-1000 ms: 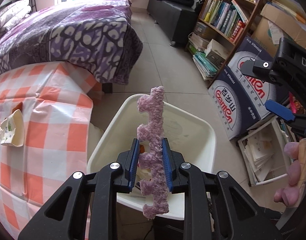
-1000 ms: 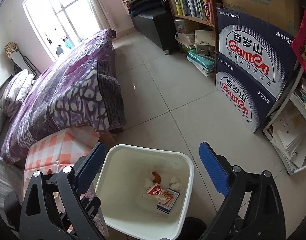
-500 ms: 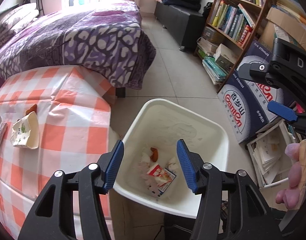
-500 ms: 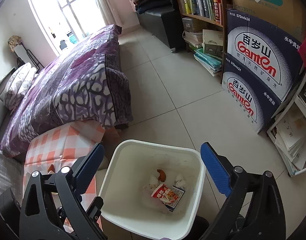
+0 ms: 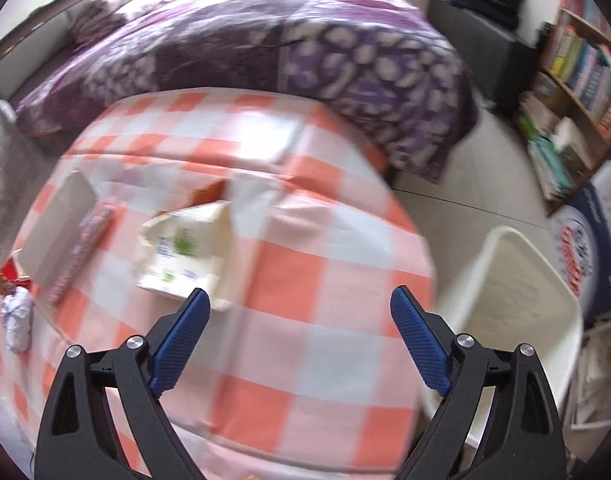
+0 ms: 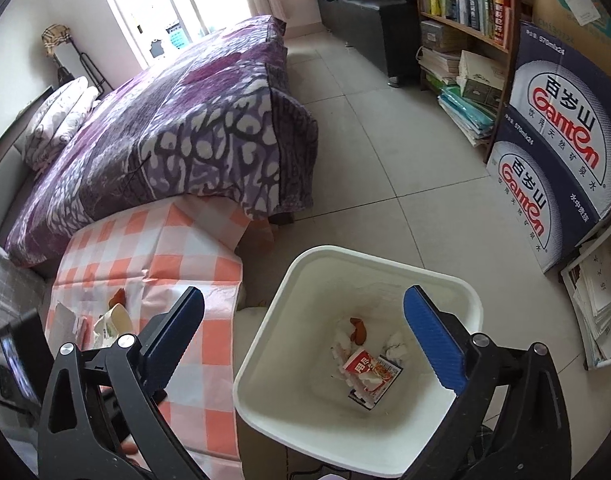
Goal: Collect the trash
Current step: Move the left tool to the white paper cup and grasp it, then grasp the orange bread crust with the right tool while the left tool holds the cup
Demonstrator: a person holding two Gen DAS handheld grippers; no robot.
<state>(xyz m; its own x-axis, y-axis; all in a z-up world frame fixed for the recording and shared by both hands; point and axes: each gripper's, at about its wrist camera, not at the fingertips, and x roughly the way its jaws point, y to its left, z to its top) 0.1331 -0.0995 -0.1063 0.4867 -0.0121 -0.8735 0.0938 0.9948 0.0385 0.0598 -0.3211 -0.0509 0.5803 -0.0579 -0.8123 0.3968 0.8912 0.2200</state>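
Observation:
My left gripper (image 5: pixel 300 304) is open and empty above the orange-checked table (image 5: pixel 305 280). A crumpled cream carton (image 5: pixel 185 252) lies on the cloth just beyond its left finger. A crumpled white wrapper (image 5: pixel 15 316) lies at the table's left edge. The white trash bin (image 5: pixel 517 292) stands to the right of the table. My right gripper (image 6: pixel 304 308) is open and empty above the bin (image 6: pixel 265 360), which holds a red snack packet (image 6: pixel 369 368), white paper scraps and an orange piece (image 6: pixel 359 328). The carton also shows in the right wrist view (image 6: pixel 115 320).
A grey flat box (image 5: pixel 59 224) and a pink strip (image 5: pixel 85 248) lie on the table's left side. A purple-covered bed (image 6: pixel 165 128) stands behind the table. Ganten water cartons (image 6: pixel 553 152) and a bookshelf (image 6: pixel 465 8) line the right wall.
My left gripper opened and dropped the purple foam piece into the bin, then swung left from the bin to over the table. The right gripper stayed open above the bin.

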